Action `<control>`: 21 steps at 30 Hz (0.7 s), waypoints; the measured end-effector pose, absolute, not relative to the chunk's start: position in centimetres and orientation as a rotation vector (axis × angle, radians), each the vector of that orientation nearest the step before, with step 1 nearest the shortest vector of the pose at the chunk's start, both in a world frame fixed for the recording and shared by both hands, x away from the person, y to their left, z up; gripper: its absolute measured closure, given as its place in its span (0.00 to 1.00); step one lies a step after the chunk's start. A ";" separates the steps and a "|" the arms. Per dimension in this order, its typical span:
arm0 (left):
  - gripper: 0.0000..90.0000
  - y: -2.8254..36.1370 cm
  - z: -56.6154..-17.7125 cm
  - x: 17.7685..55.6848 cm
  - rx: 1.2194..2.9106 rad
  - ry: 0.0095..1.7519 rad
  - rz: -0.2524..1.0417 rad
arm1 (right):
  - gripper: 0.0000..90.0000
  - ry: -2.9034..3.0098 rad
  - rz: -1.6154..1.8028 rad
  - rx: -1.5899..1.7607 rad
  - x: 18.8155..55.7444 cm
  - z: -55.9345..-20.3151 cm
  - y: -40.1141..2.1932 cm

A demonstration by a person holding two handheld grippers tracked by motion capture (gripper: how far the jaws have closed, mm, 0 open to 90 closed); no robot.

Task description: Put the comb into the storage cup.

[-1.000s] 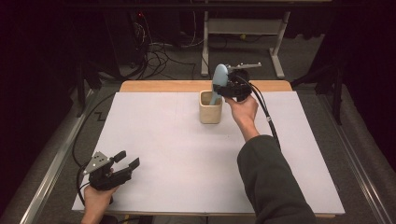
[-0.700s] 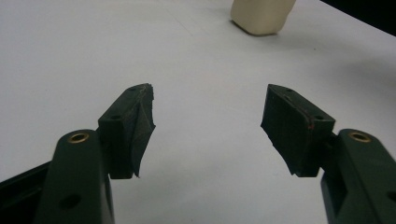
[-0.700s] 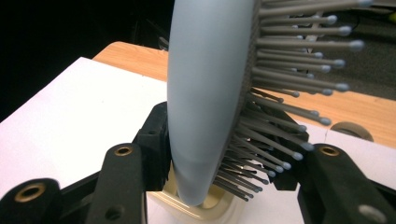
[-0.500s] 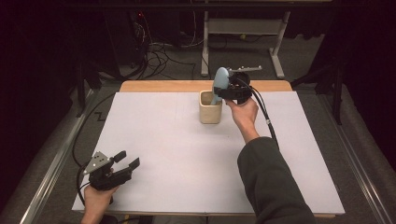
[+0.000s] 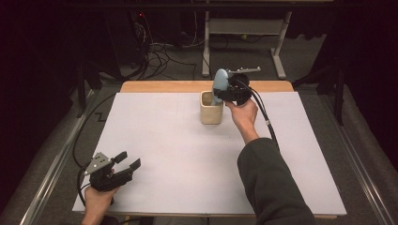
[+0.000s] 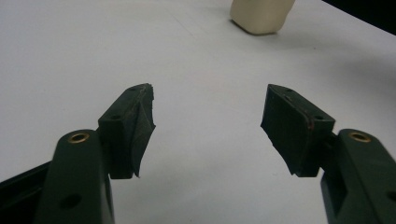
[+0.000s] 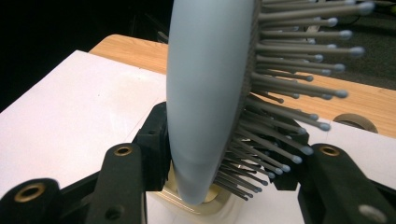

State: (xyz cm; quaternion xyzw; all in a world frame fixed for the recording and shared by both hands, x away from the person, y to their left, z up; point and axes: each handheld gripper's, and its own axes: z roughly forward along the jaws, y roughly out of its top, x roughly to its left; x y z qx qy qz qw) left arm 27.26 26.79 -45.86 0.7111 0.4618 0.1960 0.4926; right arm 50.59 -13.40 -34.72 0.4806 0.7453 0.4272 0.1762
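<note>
Hairbrush (image 5: 219,80): clamped by right hand-held gripper (image 5: 228,92), handle down in cup (image 5: 211,108). Lower straight, then release. Left hand-held gripper (image 5: 126,165): wide, idle.

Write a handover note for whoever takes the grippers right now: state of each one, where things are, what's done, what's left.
Right gripper: shut on the pale blue plastic hairbrush, held upright, handle end down in the mouth of the cream ceramic cup at the far middle of the white table top.
Left gripper: open, holds nothing, at the near left corner.
Done: brush picked up and lined up in the cup.
Left: probably lower it fully, open the jaws, pull the right hand back.
</note>
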 end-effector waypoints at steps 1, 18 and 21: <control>0.38 26.8 -45.9 27.3 1.725 1.120 0.476 | 0.57 2.111 1.210 1.362 50.6 -34.8 -13.4; 0.38 26.8 -45.9 27.2 1.723 1.120 0.475 | 0.54 2.113 1.206 1.375 50.7 -34.8 -13.7; 0.38 26.8 -45.9 27.2 1.721 1.123 0.473 | 0.52 2.110 1.204 1.378 50.8 -34.8 -13.8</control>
